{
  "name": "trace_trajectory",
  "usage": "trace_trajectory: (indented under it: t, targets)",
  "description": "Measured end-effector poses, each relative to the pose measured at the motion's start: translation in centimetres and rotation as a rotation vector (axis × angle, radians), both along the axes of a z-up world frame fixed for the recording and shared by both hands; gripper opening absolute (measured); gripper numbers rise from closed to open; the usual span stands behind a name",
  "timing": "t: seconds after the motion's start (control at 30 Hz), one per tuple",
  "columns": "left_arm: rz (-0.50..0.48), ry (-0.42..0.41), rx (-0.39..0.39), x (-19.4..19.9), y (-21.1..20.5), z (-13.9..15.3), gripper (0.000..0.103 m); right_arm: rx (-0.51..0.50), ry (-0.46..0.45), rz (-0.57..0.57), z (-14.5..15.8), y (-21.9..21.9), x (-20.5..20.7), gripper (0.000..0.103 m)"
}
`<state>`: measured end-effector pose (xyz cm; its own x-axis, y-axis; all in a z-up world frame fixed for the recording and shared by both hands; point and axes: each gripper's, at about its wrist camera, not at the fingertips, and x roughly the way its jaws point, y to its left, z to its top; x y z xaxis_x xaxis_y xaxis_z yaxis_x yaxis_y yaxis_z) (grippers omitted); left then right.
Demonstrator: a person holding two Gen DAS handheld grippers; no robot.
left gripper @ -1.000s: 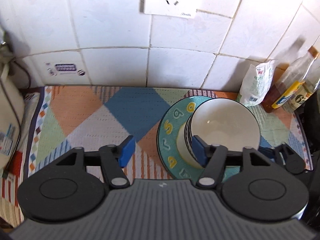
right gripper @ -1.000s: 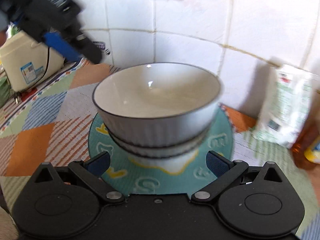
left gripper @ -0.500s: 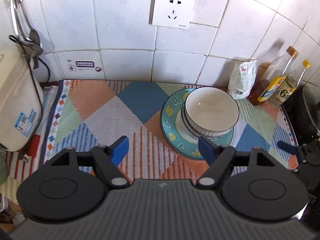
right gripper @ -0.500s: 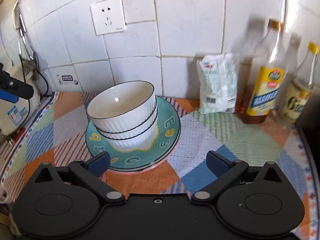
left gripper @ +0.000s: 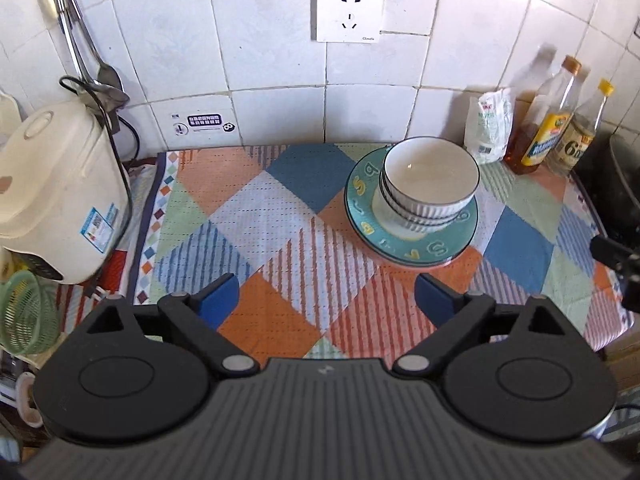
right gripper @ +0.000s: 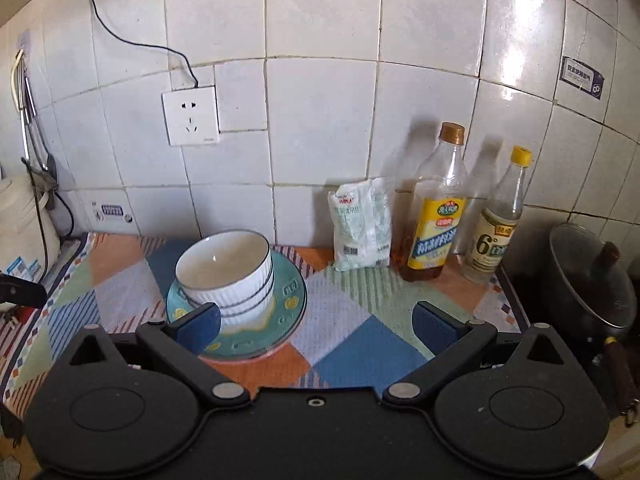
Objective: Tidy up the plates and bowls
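A stack of white ribbed bowls [left gripper: 430, 184] sits on teal plates [left gripper: 362, 216] with yellow letters, on a patchwork cloth near the tiled wall. The stack also shows in the right wrist view [right gripper: 226, 276], on the teal plates [right gripper: 290, 300]. My left gripper [left gripper: 328, 300] is open and empty, held back above the cloth, well short of the plates. My right gripper [right gripper: 316, 326] is open and empty, to the right of the stack and drawn back from it. Its tip shows at the right edge of the left wrist view [left gripper: 614, 252].
A cream rice cooker [left gripper: 52, 196] and a green basket [left gripper: 24, 312] stand at the left. A white bag [right gripper: 360, 224], two bottles [right gripper: 438, 208] and a lidded black pot [right gripper: 592, 280] stand at the right. A wall socket [right gripper: 191, 116] is above the cloth [left gripper: 256, 216].
Both grippers have pulled back and up from the bowl stack, which now looks smaller and farther. The bowls and plates stay where they were. Both grippers remain open.
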<state>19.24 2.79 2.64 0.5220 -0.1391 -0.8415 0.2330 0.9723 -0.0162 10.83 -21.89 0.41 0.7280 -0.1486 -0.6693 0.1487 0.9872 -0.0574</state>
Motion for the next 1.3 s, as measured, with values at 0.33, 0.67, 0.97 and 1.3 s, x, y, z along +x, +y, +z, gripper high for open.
trace_trajectory:
  t: [0.33, 0.67, 0.97, 1.3]
  targets:
    - [-0.027, 0.015, 0.026, -4.1, -0.9, 0.7, 0.095, 0.023, 0.052, -0.032, 1.5, 1.5, -3.9, 0.103]
    - [0.007, 0.026, 0.013, -8.1, -0.9, 0.8, 0.095, 0.049, -0.007, -0.053, 2.4, 1.7, -8.4, 0.103]
    - [0.032, -0.003, 0.026, -10.9, -0.4, 1.5, 0.095, 0.057, -0.033, -0.065, 2.4, 1.8, -10.7, 0.103]
    - [0.048, -0.016, 0.045, -12.4, 0.2, 1.7, 0.095, 0.044, -0.047, -0.052, 2.5, 2.8, -11.9, 0.103]
